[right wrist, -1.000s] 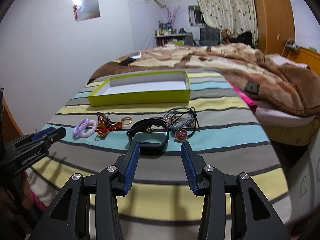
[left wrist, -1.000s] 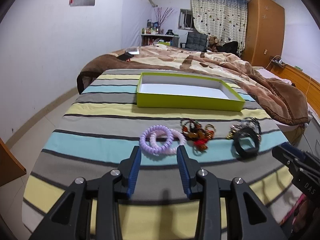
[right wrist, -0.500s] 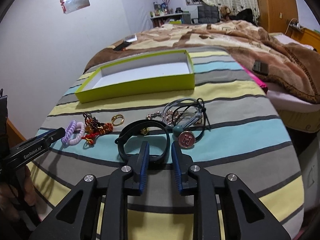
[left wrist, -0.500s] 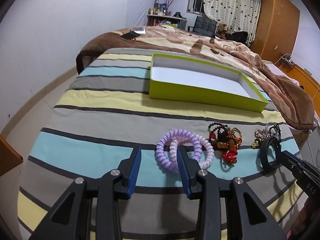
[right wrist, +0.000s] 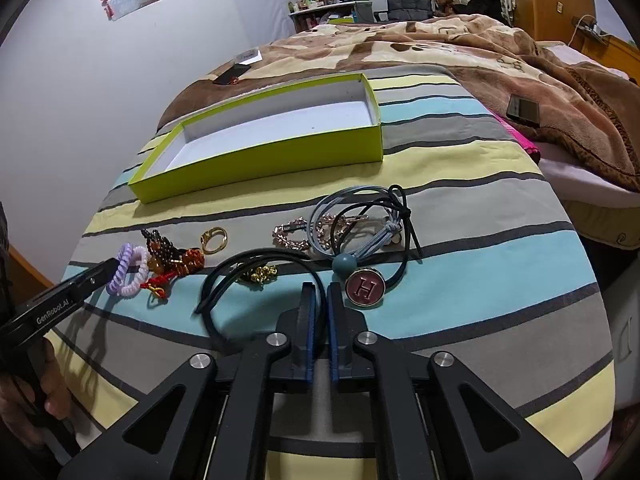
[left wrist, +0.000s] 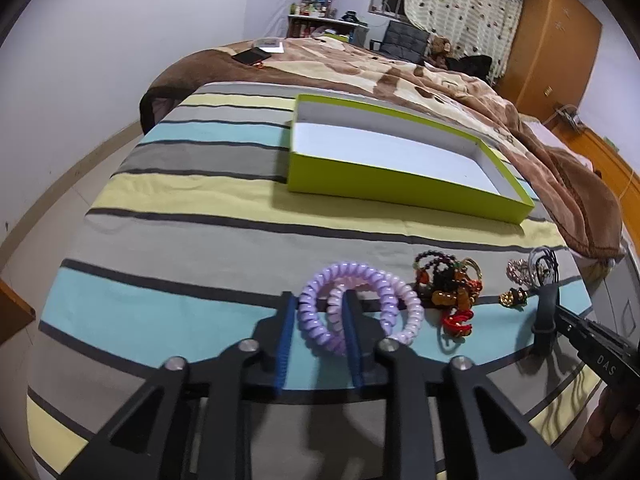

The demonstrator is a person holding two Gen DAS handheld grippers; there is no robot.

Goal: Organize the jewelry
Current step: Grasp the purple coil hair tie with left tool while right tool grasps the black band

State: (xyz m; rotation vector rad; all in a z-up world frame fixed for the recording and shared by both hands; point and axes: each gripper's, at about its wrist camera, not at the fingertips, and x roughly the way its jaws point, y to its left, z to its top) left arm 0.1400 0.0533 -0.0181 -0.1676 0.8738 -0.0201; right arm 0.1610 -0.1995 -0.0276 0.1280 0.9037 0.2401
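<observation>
Both grippers are down at a row of jewelry on the striped bedsheet. The jaws of my left gripper (left wrist: 318, 300) are closing, and its pads press the near side of a purple spiral hair tie (left wrist: 310, 316). A pink spiral tie (left wrist: 412, 312) overlaps the purple one. My right gripper (right wrist: 320, 290) is shut on a black band (right wrist: 224, 270), whose loop arches up to the left. In the left wrist view the band (left wrist: 546, 308) stands on edge at the right gripper's (left wrist: 560, 314) tip. An empty lime-green box (left wrist: 400, 184) lies beyond the row.
Between the grippers lie a beaded red-amber cluster (right wrist: 172, 256) and a gold ring (right wrist: 214, 239). A rose-gold chain (right wrist: 292, 236), grey cords (right wrist: 360, 216) and a round "H" button (right wrist: 365, 288) are right of the band. A brown blanket (right wrist: 520, 60) covers the far bed.
Both grippers moved forward and down onto the jewelry and their jaws narrowed. The left closed around the purple tie. The right closed on the black band, whose loop now stands raised.
</observation>
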